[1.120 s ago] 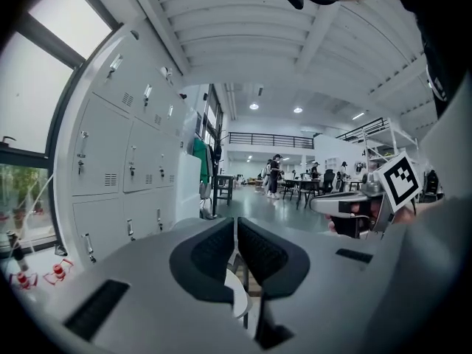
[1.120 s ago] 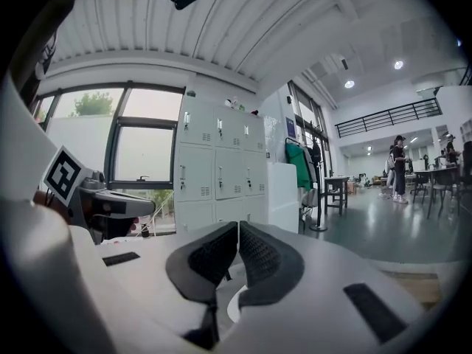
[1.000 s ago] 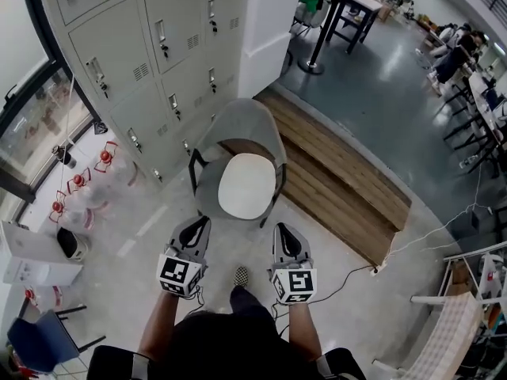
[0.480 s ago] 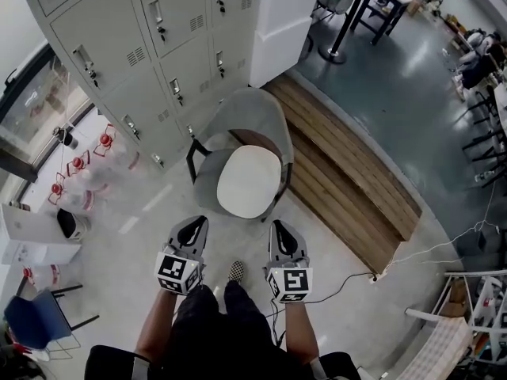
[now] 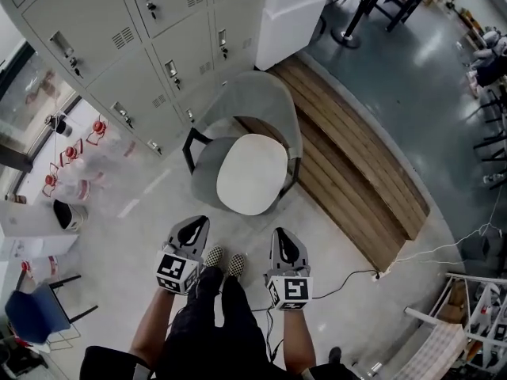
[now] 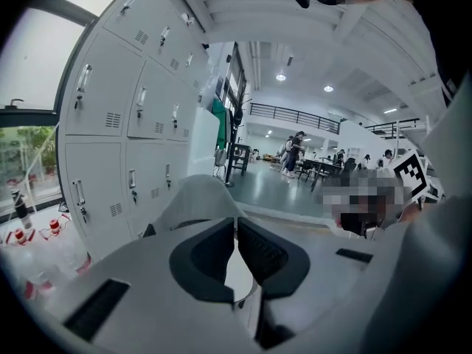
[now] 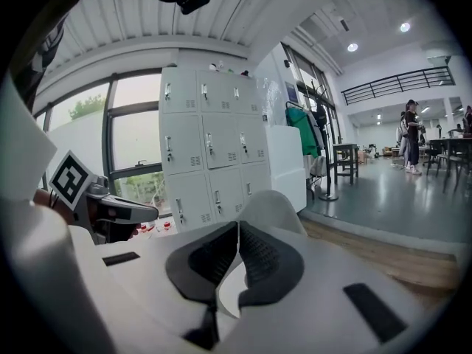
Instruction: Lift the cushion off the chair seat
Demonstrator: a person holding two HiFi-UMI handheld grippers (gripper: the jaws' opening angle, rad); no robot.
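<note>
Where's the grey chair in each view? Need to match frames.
Head view: chair at centre of frame.
Left gripper view: its backrest just above the jaws, left of centre.
Right gripper view: backrest above the jaws, right of centre.
Shared landmark: lockers behind it.

We have stepped closer to the chair (image 5: 207, 176): its cushion (image 5: 252, 174) looks larger in the head view. Both checkered shoes (image 5: 214, 256) now show between the left gripper (image 5: 195, 223) and right gripper (image 5: 283, 235). The lockers (image 5: 119, 30) fill more of the upper left.
</note>
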